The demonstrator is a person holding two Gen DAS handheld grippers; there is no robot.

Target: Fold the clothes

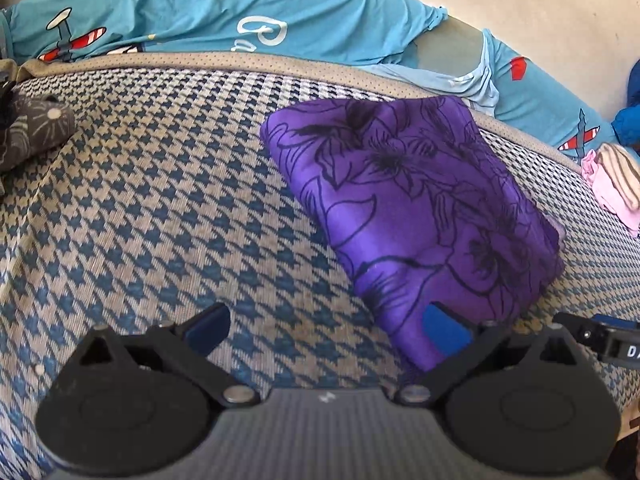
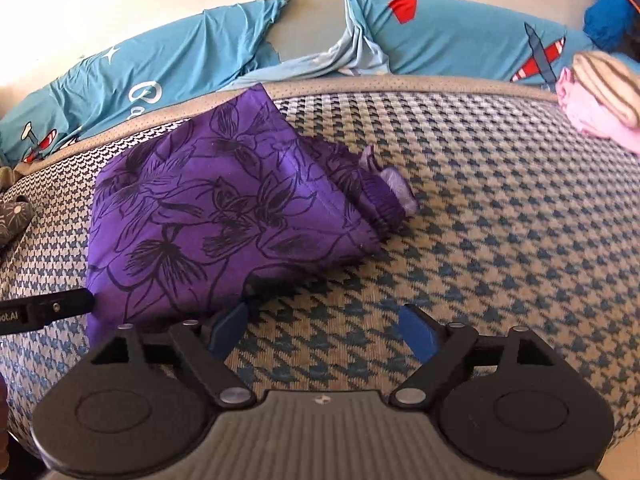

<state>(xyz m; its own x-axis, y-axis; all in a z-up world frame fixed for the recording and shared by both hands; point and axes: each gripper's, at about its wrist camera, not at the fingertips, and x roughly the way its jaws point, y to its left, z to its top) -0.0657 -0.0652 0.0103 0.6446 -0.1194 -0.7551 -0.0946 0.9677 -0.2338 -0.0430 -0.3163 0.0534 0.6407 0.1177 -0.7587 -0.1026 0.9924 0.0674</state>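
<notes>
Purple floral garment point(image 2: 208, 216) folded into a compact packet on the houndstooth mattress point(image 2: 500, 232), far corner touching the beige piping at the bed's edge, gathered elastic cuff point(image 2: 384, 196) poking out on one side. Left tongs point(image 1: 324, 330) spread wide, one blue pad point(image 1: 444, 330) over the packet's near corner, the other over bare mattress, nothing pinched. Right tongs point(image 2: 322, 330) likewise apart, empty, near pad just beside the packet's near edge; no cloth between.

Likely step: tidying the last loose part, or setting the packet aside. To do it well: tuck the stray cuff under first, pinch through all layers at the near edge rather than the top layer alone, keep both grips level so the fold does not slide open.

Farther out: pink and striped bundle point(image 2: 592, 100) near the mattress corner, dark patterned cloth point(image 1: 32, 128) opposite, blue airplane-print sheet point(image 1: 192, 12) behind.
</notes>
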